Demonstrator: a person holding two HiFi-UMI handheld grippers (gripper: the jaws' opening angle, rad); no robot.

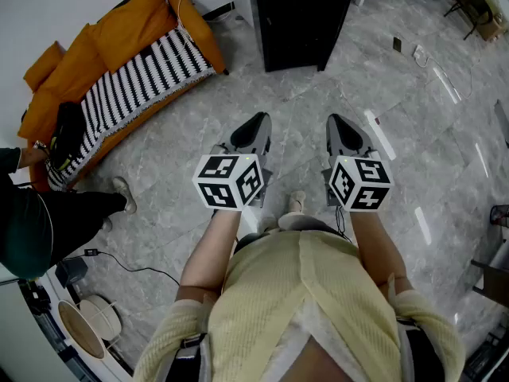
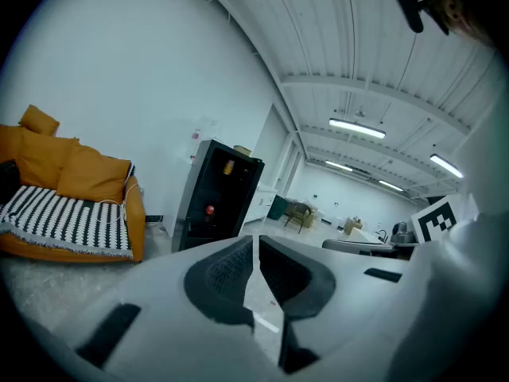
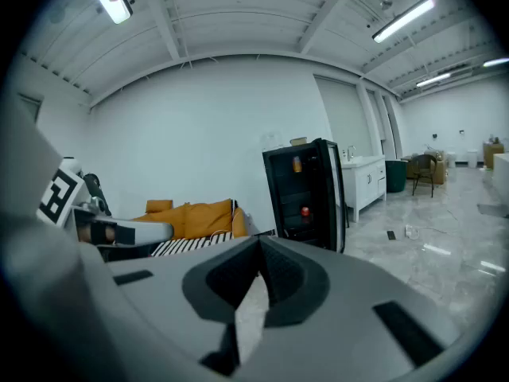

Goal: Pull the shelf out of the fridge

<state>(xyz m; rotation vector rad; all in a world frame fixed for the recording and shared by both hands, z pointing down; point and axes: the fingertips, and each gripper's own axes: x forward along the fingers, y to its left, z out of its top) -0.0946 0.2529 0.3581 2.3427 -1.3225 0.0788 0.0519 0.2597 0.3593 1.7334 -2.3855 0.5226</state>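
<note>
A small black fridge (image 1: 301, 18) stands on the marble floor at the far middle, some way ahead of both grippers. Through its dark glass door (image 3: 306, 197) I see a red item (image 3: 305, 211) and an orange one on its shelves; the fridge (image 2: 215, 201) looks shut. My left gripper (image 1: 256, 122) and right gripper (image 1: 337, 124) hang side by side above the floor, both pointing toward the fridge. Each is shut with nothing between its jaws. In the gripper views the left gripper (image 2: 255, 241) and right gripper (image 3: 260, 243) show their tips meeting.
An orange sofa (image 1: 111, 62) with a black-and-white striped blanket (image 1: 139, 82) stands to the left of the fridge. A person in dark clothes (image 1: 40, 221) sits at the left edge. A cable (image 1: 131, 265) lies on the floor. White cabinets (image 3: 367, 183) line the wall right of the fridge.
</note>
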